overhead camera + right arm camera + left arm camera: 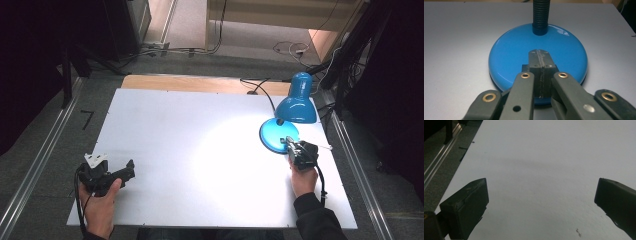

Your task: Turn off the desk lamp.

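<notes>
Table (200, 150): a white board lies on a wooden top, whose far strip shows bare; a bright pool of light falls right of its centre.
Floor (45, 150): grey carpet around the table, with metal rails running along both sides and loose cables at the far end.
Lamp (295, 107): a glossy blue desk lamp stands at the right side of the table, its shade bent down over the round base (537, 53); a black ribbed neck (540, 15) rises from the far part of the base, and a dark cord trails off the far edge.
Left gripper (131, 171): held in the person's left hand (100, 200) at the near left corner of the table, jaws spread wide apart over bare white board, nothing between them.
Right gripper (289, 142): held in the right hand (302, 180), jaws pressed together with no gap, tips lying over the near part of the lamp base; whether they touch it cannot be told.
</notes>
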